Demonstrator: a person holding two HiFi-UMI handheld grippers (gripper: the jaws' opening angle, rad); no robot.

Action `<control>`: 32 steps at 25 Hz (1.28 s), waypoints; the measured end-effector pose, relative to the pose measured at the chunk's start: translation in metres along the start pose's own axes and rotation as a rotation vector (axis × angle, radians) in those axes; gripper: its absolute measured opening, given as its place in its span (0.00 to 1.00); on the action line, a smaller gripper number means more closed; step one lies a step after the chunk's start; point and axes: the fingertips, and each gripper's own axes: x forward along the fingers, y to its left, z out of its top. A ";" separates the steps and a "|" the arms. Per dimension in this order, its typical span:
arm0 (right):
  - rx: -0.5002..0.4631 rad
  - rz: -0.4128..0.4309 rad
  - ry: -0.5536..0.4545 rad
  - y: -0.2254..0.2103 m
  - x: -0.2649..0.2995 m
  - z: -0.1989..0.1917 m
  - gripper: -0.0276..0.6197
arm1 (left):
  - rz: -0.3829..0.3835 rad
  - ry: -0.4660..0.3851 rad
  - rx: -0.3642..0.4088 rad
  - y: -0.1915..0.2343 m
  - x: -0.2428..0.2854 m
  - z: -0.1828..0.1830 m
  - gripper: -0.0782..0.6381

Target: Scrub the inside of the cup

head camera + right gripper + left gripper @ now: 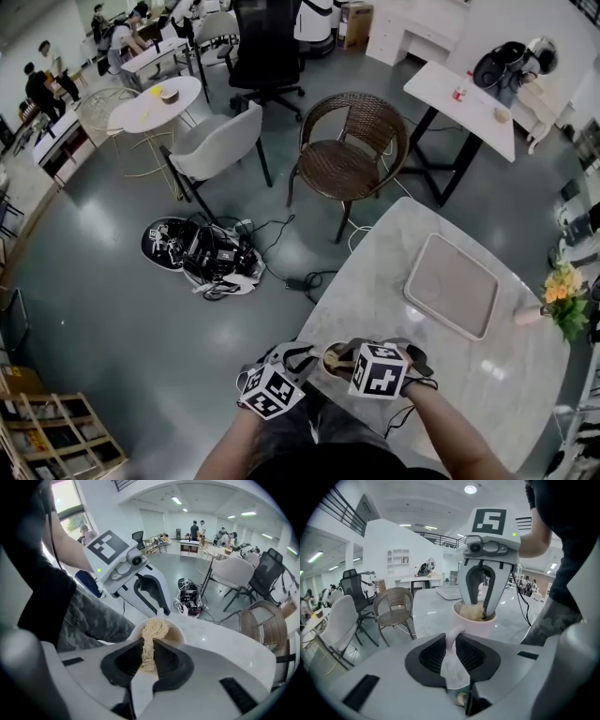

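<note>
cup point(480, 623): at the near edge of the desk point(394, 272), close to my lap.
left fingers point(432, 656): clenched on the handle point(452, 639), a thin hold.
right fingers point(125, 660): grasping the straw-coloured scrubber point(152, 629), its end down in the cup.
risk 1: I scrub hard, the handle twists out, and the cup tips off the edge.
risk 2: the scrubber slips from my fingers.

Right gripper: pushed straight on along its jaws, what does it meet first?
The right gripper's fibrous scrubber is in the cup; first contact is probably the cup's inside bottom, though depth is unclear.
</note>
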 end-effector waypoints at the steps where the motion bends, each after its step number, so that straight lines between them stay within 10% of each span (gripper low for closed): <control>1: 0.014 -0.005 -0.012 0.001 -0.002 0.001 0.14 | -0.001 0.002 0.009 0.004 0.002 0.002 0.20; 13: 0.103 -0.075 -0.048 0.005 -0.017 -0.001 0.14 | -0.112 0.033 0.240 0.016 0.039 0.026 0.19; 21: 0.096 -0.129 -0.008 -0.004 -0.014 -0.007 0.14 | -0.286 0.117 0.118 0.007 -0.005 -0.009 0.49; 32: -0.170 -0.186 0.172 -0.010 0.010 -0.014 0.14 | 0.230 0.007 0.093 -0.052 0.024 0.030 0.65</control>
